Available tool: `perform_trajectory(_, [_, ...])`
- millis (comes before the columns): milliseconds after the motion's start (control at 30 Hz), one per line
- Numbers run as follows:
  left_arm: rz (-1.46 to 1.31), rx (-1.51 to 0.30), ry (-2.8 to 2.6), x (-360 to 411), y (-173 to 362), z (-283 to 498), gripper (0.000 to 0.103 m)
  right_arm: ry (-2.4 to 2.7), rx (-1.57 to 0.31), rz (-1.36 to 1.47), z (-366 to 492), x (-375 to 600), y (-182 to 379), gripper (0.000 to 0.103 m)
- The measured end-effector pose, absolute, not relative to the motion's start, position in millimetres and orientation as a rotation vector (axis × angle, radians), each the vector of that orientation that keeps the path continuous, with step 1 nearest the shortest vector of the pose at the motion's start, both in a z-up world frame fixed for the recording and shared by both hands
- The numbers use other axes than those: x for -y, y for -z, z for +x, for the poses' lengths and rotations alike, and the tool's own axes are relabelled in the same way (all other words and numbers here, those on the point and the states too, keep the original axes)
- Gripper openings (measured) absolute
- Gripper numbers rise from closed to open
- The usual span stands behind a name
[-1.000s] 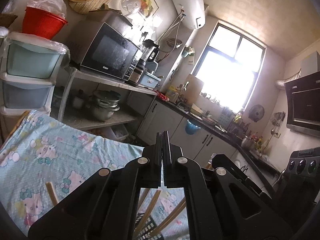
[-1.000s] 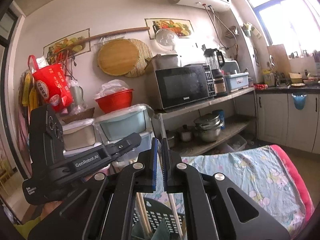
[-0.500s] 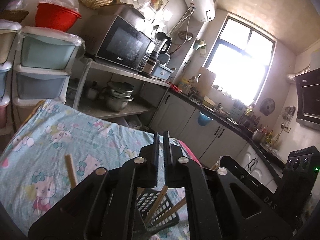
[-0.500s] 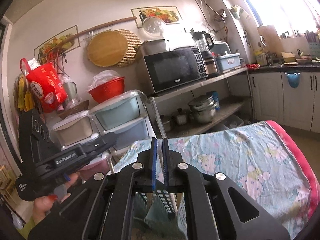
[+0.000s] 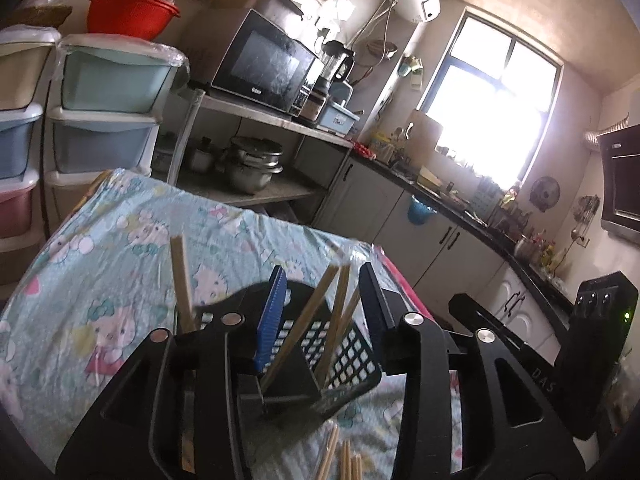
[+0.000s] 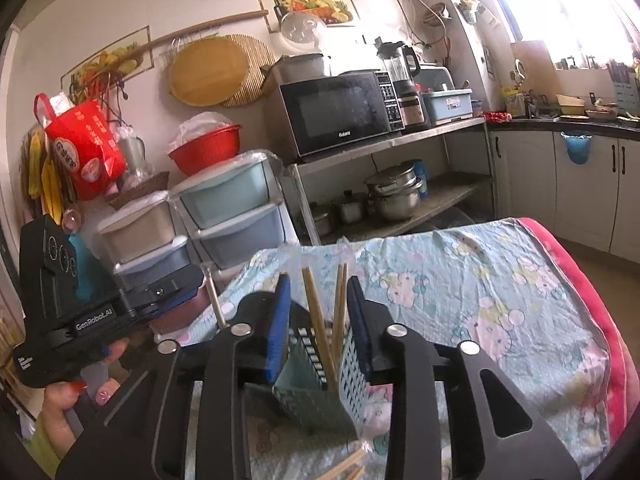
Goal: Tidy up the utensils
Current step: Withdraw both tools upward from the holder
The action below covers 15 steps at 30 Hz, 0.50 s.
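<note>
Change since a second ago: both my tongs were pressed together and aimed at the kitchen wall; now they tilt lower, and the holder fills the bottom of each view.
Left tongs (image 5: pixel 322 304): the jaws are opening, blue pad on one side, and they stand apart. Through the gap I see chopsticks, but the pads press on nothing.
Right tongs (image 6: pixel 316 312): also opening, jaws apart. Chopsticks show in the gap between them, and I see no pad clamped on one.
Utensil holder (image 5: pixel 352 360): a slotted plastic basket standing on the desk; it reads black from the left wrist and pale blue-green from the right wrist (image 6: pixel 352 364).
Chopsticks in holder (image 5: pixel 334 312): several wooden sticks stand leaning inside, tips up; from the right wrist I count about three (image 6: pixel 320 328).
Lone chopstick (image 5: pixel 182 280): upright at the left of the left tongs; its lower end is hidden, so I cannot tell what it stands in.
Loose chopsticks (image 5: pixel 344 458): a few lie on the cloth near the bottom edge, in front of the holder.
Desk (image 5: pixel 120 248): covered by a light blue cartoon-cat cloth.
Hand (image 6: pixel 66 396): grips the left device at the left of the right wrist view.
Background: microwave (image 6: pixel 340 110) on a metal shelf, pots below.
</note>
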State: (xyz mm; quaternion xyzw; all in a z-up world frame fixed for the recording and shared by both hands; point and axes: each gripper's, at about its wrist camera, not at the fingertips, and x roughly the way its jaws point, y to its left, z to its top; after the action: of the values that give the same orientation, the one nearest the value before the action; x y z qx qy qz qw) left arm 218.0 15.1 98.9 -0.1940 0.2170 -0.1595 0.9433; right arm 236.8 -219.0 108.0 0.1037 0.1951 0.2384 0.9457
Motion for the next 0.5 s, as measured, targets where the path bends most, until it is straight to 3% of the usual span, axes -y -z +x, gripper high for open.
perform_trajectory(500, [-0.383,-0.482,0.339,-16.6,-79.4,189.2,0.053,-0.500,-0.440,0.179,207.5,222.2,-92.9,0.044])
